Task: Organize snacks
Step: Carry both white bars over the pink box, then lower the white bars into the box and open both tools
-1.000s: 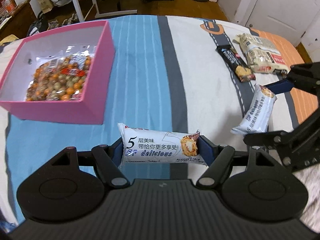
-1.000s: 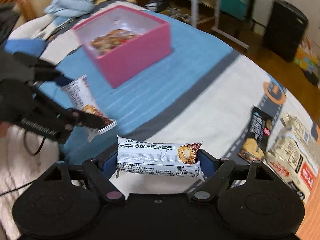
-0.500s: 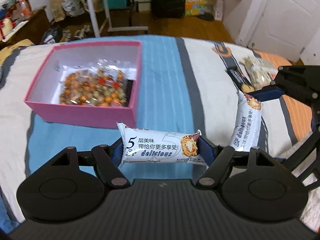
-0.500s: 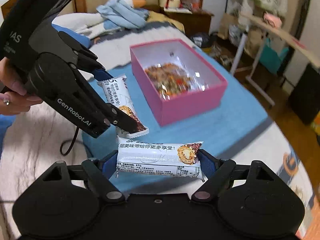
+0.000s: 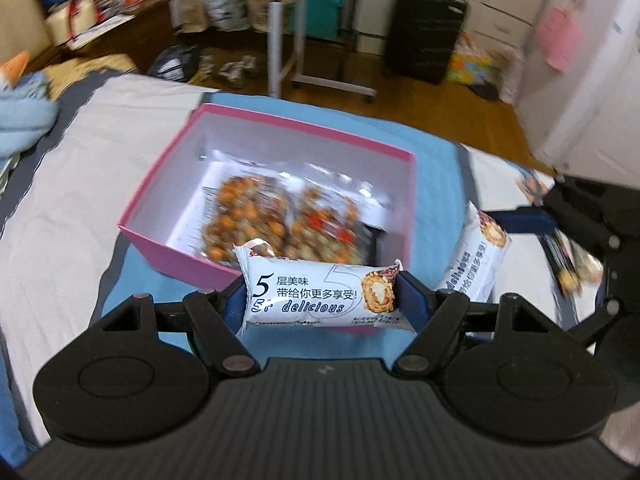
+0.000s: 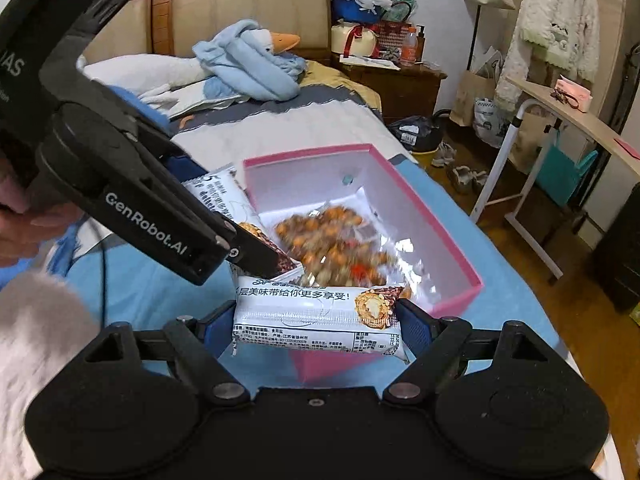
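Here, in the left wrist view, the left gripper (image 5: pixel 322 294) is clamped endwise on a white snack bar (image 5: pixel 320 294), its blue pads (image 5: pixel 408 296) pressing the two ends of the wrapper. The bar lies crosswise, its printed face up, just in front of the near wall of the pink box (image 5: pixel 276 184). The box sits on the blue stripe of the bedspread (image 5: pixel 60 216), and a clear bag of mixed nuts (image 5: pixel 280 224) lies flat on its floor. To the right of the box, just beside its right wall, the right gripper (image 5: pixel 492 256) comes in from the edge of the frame with a second snack bar (image 5: pixel 476 260) pinched between its fingers, tilted with one end up. Beyond it, farther right of the box, a dark snack packet (image 5: pixel 568 264) lies blurred on the bedspread.

In the right wrist view, the right gripper (image 6: pixel 316 316) holds its own white bar (image 6: pixel 316 316) endwise as well, the blue pads (image 6: pixel 412 326) closed on both ends, over the near corner of the pink box (image 6: pixel 436 224). The nut bag (image 6: pixel 336 248) shows inside. At the box's left wall, the left gripper (image 6: pixel 248 224) reaches in from the upper left, its bar (image 6: pixel 224 200) gripped and slanting over the rim. A hand (image 6: pixel 24 224) and a fuzzy pale sleeve (image 6: pixel 36 320) show at the frame's left edge, well left of the box.
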